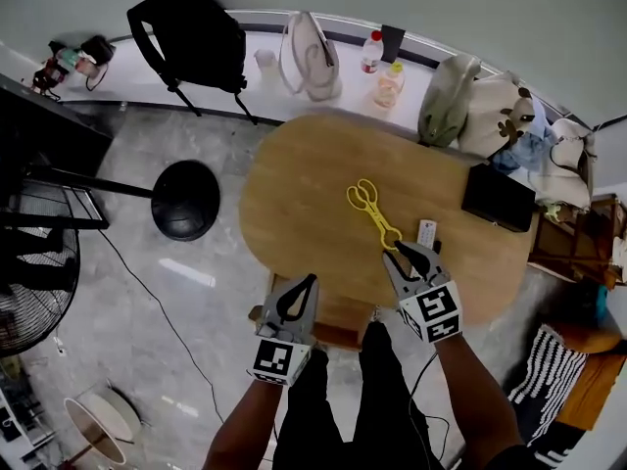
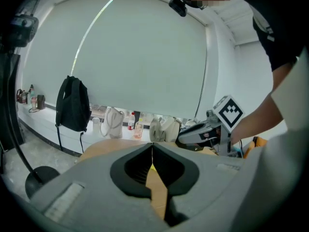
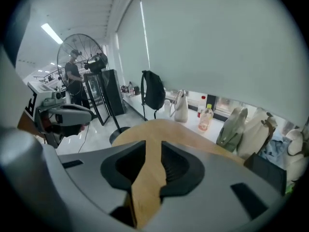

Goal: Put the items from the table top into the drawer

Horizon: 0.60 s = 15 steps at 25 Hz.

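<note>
Yellow scissor-handled tongs (image 1: pixel 372 211) lie on the oval wooden table (image 1: pixel 304 204), right of its middle. A white remote (image 1: pixel 426 232) rests just right of their tip. My right gripper (image 1: pixel 409 251) hovers at the near end of the tongs, its jaws a little apart and nothing between them; in the right gripper view (image 3: pixel 153 144) only bare tabletop shows in the gap. My left gripper (image 1: pixel 310 280) sits over the table's near edge with its tips touching and empty, as its own view (image 2: pixel 152 145) also shows. A wooden piece (image 1: pixel 338 319) shows below the near edge.
A black case (image 1: pixel 498 197) lies at the table's right end. Bags (image 1: pixel 312 55), bottles (image 1: pixel 371 52) and a black backpack (image 1: pixel 191 29) line the sill behind. A round black stand base (image 1: pixel 184 199) and a floor fan (image 1: pixel 29 262) stand left of the table.
</note>
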Available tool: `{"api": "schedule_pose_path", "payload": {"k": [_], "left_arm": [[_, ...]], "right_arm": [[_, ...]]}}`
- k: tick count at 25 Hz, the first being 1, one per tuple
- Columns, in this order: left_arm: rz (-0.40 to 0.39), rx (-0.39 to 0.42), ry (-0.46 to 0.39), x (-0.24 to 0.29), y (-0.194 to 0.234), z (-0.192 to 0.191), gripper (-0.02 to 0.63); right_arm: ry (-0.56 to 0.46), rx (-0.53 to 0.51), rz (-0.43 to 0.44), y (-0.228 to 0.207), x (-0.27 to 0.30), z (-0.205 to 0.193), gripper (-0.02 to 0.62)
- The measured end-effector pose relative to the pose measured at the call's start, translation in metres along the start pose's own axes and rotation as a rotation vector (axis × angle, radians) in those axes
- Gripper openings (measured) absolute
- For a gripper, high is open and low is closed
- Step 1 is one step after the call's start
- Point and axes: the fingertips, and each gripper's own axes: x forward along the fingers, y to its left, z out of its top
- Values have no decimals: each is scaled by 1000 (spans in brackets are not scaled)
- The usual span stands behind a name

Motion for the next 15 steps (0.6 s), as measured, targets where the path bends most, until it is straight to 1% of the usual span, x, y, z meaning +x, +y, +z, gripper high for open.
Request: {"api": "schedule_pose_path", "payload": {"k": [4,7,10,15], "left_arm": [[30,-17,11,17,13,-33,18],[49,-52,15,22,23,-52,18],[80,-88,14,25,36,-70,18],[130,-130,-3,22,48,-91,18]], "right_arm": [[108,-30,21,-18,44,-36,138],[202,-24,26,-32,82,-69,184],[279,-11,20,-46,118,-100,199],[356,23,12,-63,163,-135,202]]}}
